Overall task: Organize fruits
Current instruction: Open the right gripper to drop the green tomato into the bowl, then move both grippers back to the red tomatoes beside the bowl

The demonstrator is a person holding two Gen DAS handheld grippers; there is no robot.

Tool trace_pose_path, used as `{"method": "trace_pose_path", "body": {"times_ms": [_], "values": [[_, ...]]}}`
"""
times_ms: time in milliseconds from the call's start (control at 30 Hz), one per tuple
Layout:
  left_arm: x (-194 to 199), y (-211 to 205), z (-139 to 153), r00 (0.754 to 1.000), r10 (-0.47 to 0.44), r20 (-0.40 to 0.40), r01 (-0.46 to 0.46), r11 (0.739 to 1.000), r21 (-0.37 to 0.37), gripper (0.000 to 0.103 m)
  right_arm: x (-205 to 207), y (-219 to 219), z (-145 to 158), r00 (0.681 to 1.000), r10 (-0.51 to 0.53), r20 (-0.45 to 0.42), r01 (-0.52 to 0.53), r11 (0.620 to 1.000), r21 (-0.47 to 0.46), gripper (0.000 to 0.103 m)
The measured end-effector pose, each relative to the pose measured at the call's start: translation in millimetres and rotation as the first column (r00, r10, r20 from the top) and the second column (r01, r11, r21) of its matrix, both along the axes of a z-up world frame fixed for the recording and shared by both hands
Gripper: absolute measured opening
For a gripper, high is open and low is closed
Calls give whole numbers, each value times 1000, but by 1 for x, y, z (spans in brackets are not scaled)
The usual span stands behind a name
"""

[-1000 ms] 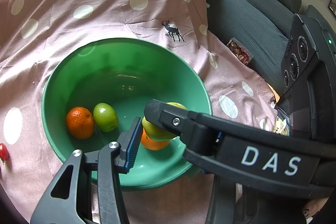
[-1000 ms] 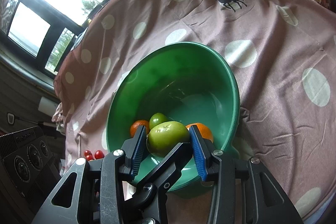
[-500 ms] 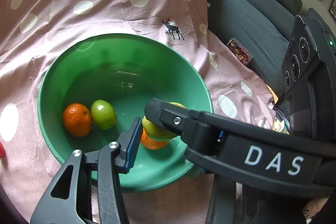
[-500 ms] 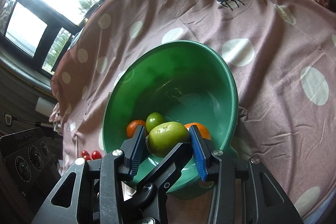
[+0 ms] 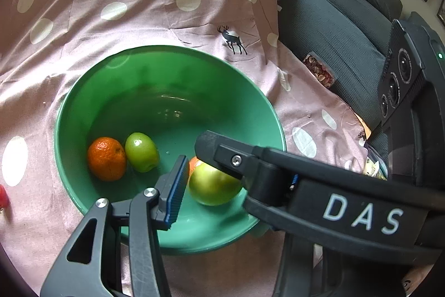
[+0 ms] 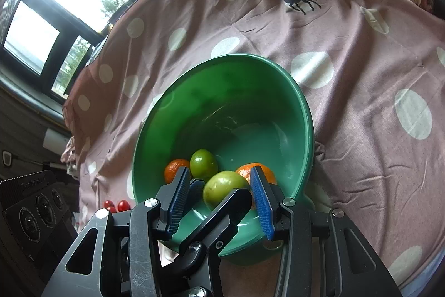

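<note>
Fruits are mostly in the green bowl point(image 6: 301, 113) now: two oranges point(image 5: 106, 157) and two green apples point(image 6: 222, 184). Right tongs point(image 6: 219, 192) are apart around one apple, not squeezing it. Left tongs: cannot tell. Red fruits point(image 6: 118, 205) wait on the cloth point(image 6: 361, 60).

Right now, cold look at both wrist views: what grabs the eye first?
The big green bowl on the pink polka-dot cloth dominates both views, with two oranges and two green apples inside. The right tongs hang open over its near rim, the larger green apple lying loose between the blue pads. Small red fruits lie on the cloth outside the bowl.
</note>
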State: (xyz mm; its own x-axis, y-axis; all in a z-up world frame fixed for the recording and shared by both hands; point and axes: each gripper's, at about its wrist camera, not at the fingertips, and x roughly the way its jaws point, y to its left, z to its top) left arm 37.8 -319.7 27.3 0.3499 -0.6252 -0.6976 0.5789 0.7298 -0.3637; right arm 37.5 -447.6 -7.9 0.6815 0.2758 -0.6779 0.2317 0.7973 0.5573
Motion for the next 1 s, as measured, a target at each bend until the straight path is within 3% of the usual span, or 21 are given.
{"method": "trace_pose_path", "body": {"times_ms": [167,367,533,700,967,1000], "values": [[-6,11,9,1000,9,23,-9,1000,-14,48,-3,1,4,1000,-23,6,23,999,-27,48],[-16,41,31,997,39,61,-35,997,-68,60,-14,-1,17,996,-74,58,78,994,-70,56],[-25,79,44,986,122,111,-115,991,-71,67,-18,8,29,993,-69,97,78,993,-92,58],[-33,128,50,985,160,59,-152,982,-112,69,-14,33,36,995,-19,103,34,989,-145,59],[-43,204,59,928,346,136,-340,938,-69,79,-6,88,44,990,87,115,-57,969,-239,59],[-43,213,56,922,363,133,-357,932,-67,81,-5,96,44,987,107,117,-75,965,-250,66]]}}
